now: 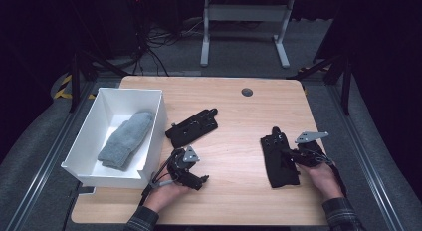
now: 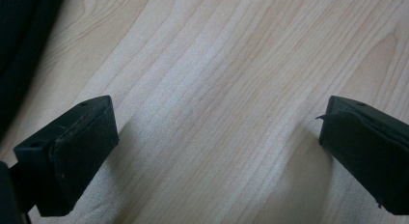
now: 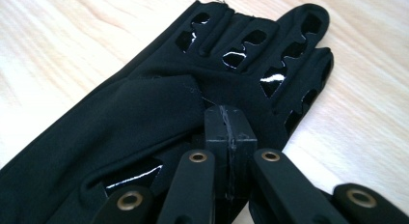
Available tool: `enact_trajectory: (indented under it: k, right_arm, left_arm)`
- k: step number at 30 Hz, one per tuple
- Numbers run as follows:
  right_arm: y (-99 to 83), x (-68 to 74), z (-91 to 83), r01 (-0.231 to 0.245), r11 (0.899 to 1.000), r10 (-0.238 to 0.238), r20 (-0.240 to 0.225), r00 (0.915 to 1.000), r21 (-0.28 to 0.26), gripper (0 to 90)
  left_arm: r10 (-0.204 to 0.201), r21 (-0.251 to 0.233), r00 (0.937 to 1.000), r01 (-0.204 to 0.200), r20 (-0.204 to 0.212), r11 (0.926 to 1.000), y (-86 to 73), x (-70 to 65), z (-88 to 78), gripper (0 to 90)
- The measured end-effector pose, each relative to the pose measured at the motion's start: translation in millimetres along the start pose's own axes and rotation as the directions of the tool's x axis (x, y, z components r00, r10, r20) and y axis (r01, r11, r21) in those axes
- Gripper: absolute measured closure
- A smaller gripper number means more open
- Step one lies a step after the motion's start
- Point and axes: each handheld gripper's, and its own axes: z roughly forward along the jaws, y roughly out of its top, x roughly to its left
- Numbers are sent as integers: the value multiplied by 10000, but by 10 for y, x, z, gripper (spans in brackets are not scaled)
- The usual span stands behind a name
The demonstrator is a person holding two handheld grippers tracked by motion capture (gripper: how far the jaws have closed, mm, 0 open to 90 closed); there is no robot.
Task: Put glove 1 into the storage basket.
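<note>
A black glove (image 1: 279, 166) with glossy cut-outs lies flat on the right of the wooden table (image 1: 239, 111), fingers pointing away from me. My right gripper (image 1: 289, 152) is over its middle. In the right gripper view the jaws stand pressed together, and the right gripper (image 3: 225, 119) pinches a raised fold of the black glove (image 3: 144, 113). A second black glove (image 1: 193, 127) lies near the table's middle. My left gripper (image 1: 201, 180) rests low on the table by the box's near corner. The left gripper (image 2: 217, 137) is open over bare wood, with nothing between its fingers.
A white open box (image 1: 107, 178) stands on the table's left side with a grey knitted mitten (image 1: 127, 140) lying inside. A round cable hole (image 1: 247, 92) sits near the far edge. Beyond the table are a white desk frame (image 1: 244, 22) and floor cables.
</note>
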Motion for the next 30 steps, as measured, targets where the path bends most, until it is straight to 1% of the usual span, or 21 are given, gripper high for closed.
enact_trajectory:
  k: [2,8,10,14,18,20,22,24,27,28,30]
  right_arm:
    - [17,83,15,40,10000,-40,-76,10000,21,900]
    - [71,336,62,366,9993,-363,-514,9980,52,900]
    - [88,430,79,543,9985,-539,-699,9961,36,900]
    - [108,583,96,870,9962,-862,-905,9922,50,900]
    - [103,723,88,1205,9927,-1192,-1062,9872,63,900]
    - [104,771,82,1360,9907,-1342,-1030,9856,107,900]
    - [107,782,83,1408,9900,-1390,-1005,9852,109,900]
    - [112,762,58,1355,9908,-1352,-984,9859,-44,791]
    - [111,695,-42,1072,9921,-1120,-755,9908,-652,730]
    - [104,675,-62,1000,9923,-1052,-703,9920,-734,703]
    - [64,602,-104,721,9934,-764,-457,9960,-888,618]
  left_arm:
    - [-2,0,10000,2,0,10000,0,0,0,4]
    - [-17,-9,10000,17,-7,10000,0,-1,1,5]
    - [-2,-5,10000,2,3,10000,0,0,1,5]
    - [-8,1,10000,8,10,10000,0,0,0,5]
    - [-9,-3,10000,9,9,10000,0,-1,0,4]
    - [11,1,10000,-11,4,10000,0,1,0,4]
    - [9,0,10000,-9,9,10000,0,1,0,4]
    - [6,4,10000,-6,20,10000,0,1,0,4]
    - [6,7,10000,-6,26,10000,0,1,0,5]
    - [12,4,10000,-12,25,10000,1,1,1,4]
    - [10,5,10000,-10,20,10000,1,0,1,4]
